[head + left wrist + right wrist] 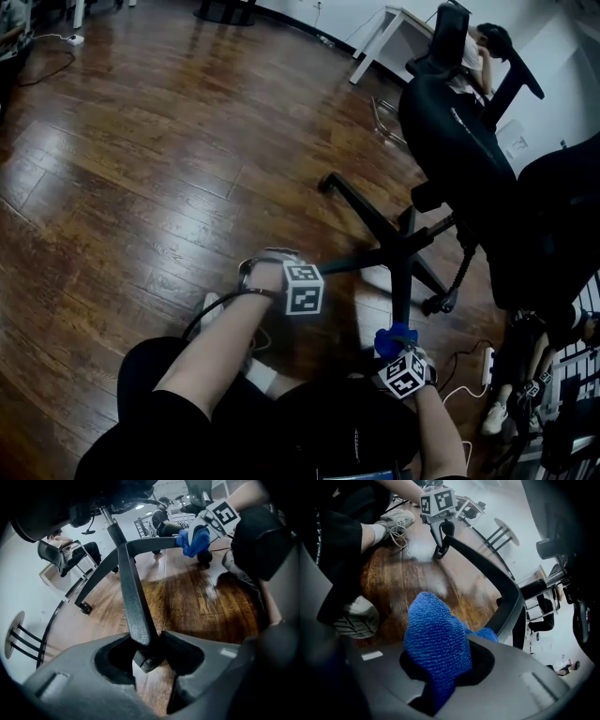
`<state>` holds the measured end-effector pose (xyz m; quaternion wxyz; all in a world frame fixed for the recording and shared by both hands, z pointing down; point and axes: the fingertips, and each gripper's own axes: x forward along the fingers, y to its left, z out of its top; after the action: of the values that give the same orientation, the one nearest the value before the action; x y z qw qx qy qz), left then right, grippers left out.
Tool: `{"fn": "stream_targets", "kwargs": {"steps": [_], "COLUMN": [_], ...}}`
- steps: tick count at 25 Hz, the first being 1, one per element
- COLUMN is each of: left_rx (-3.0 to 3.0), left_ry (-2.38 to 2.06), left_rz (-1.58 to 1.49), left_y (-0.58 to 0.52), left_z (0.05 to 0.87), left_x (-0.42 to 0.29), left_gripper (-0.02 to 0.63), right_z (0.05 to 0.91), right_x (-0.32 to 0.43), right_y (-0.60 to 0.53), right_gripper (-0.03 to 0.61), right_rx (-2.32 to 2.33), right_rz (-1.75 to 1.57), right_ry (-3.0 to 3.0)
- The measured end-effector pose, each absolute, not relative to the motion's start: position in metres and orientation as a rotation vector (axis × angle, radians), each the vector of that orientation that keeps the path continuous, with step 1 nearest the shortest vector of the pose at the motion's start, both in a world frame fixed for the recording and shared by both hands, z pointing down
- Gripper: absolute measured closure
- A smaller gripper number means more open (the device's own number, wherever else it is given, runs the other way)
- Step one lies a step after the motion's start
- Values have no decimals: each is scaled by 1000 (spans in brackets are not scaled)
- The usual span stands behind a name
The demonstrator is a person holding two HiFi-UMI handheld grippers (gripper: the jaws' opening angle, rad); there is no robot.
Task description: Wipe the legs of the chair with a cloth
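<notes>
Left gripper (146, 654) is clamped on the tip of one chair leg (133, 597), bracing the base (405, 248). Right gripper (440, 667) is clenched on the blue cloth (436, 634), which is pressed against a neighbouring leg (401, 300). Risk: friction drags the bunched cloth free of the jaws, or the castored base swivels if the brace slips.

Floor (141, 169): dark-stained wooden planks, glossy, with bright reflections. Chair leg (133, 602): black, matt, finely pebbled surface that looks like moulded plastic. Cloth (436, 644): blue fabric with a looped pile, rough and matt. Left hand-held gripper (150, 654) and right hand-held gripper (440, 677): smooth matt grey plastic bodies.
</notes>
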<state>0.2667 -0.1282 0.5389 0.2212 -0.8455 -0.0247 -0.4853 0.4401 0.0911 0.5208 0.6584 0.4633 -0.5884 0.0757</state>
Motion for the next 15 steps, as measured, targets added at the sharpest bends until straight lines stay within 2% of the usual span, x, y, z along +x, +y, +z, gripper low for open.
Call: {"fn": "stream_targets", "kwargs": {"steps": [8,15], "left_rx": [-2350,-2364], "left_ry": [-72,-104], "left_rz": [-1333,-1324], "left_y": [-128,-128], "left_z": [538,535], "left_x": [265,264], "left_gripper": [448,448], "right_z": [523,497], "right_x": [446,474], "right_y": [83,-11], "right_gripper": [518,518], "right_rx": [979,1063], "right_rz": [132,23], "right_ry": [-1240,-1194]}}
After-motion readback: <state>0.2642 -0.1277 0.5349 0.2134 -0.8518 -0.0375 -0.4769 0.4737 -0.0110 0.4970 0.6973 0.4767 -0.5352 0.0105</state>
